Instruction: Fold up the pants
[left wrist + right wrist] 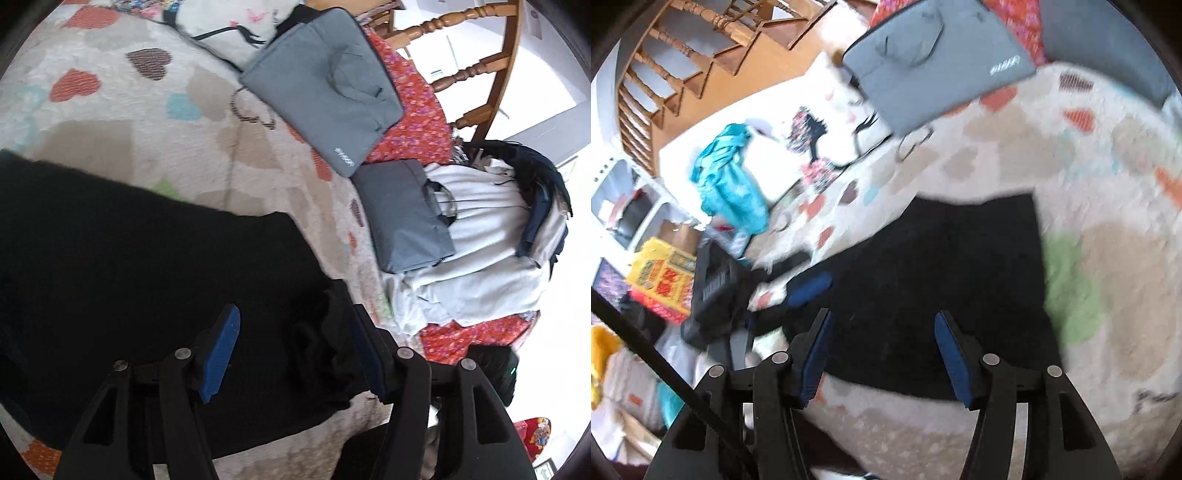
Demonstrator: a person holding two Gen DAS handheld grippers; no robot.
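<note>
At the bottom of the left wrist view, the left gripper (295, 350) stands with its two blue-padded fingers spread wide apart, released, with nothing pinched between them; a bunched ridge of black cloth rises in the gap, close to the right-hand finger. That cloth belongs to the black pants (129, 277), which lie across the lower left and centre of the frame on a pale blanket (147, 110) printed with coloured hearts. In the right wrist view, the right gripper (884, 354) is likewise released, its fingers parted over the near edge of the pants (942, 277), which fill the middle of that blurred frame; a blue-padded tip showing at the pants' left edge may be the other gripper, though the blur makes this uncertain. Farther up in the left wrist view, to the right of the pants, a dark grey bag (402, 214) lies beside a heap of light clothes (491, 251). Beyond it, near the upper centre, a lighter grey laptop bag (325, 85) rests partly on the blanket and partly on a red flowered cloth (417, 107). At the upper right stands a wooden chair (480, 62). In the right wrist view's left side, a turquoise garment (731, 177) lies on a white surface.
</note>
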